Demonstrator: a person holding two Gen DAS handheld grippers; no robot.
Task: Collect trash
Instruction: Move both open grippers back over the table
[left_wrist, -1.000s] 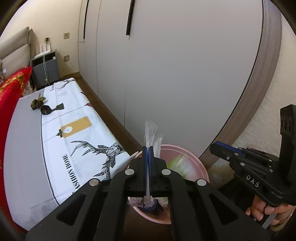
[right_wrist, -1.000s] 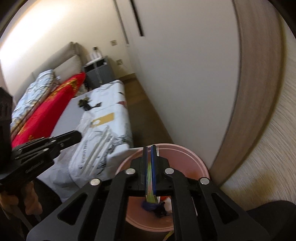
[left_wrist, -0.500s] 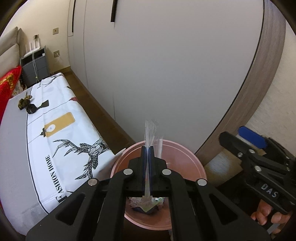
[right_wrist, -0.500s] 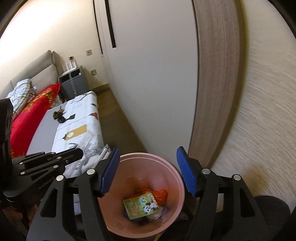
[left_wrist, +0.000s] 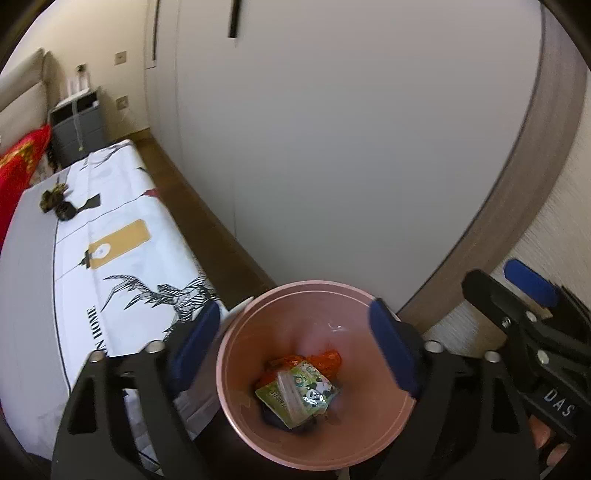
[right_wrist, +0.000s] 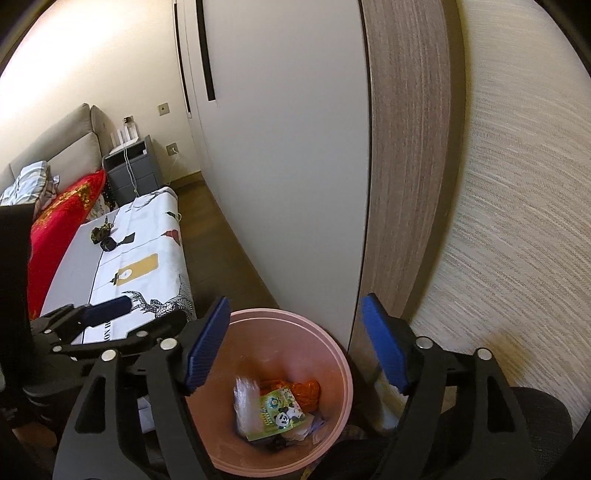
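Blue-padded left gripper (left_wrist: 295, 347) has just sprung apart, nothing between its jaws, above the pink bin (left_wrist: 373, 439). Right gripper (right_wrist: 295, 350) likewise spread and empty, jaws just widened. Clear plastic wrapper (right_wrist: 244, 402) lies inside the bin by the green panda packet (right_wrist: 282, 411) and orange wrapper (right_wrist: 308, 393). Patterned bed cover (left_wrist: 110, 266) beside the bin.

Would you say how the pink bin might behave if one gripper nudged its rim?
The pink bin would probably slide or tip easily: it looks like thin plastic and holds only a few wrappers, such as the panda packet. Its narrower base suggests some tippiness.
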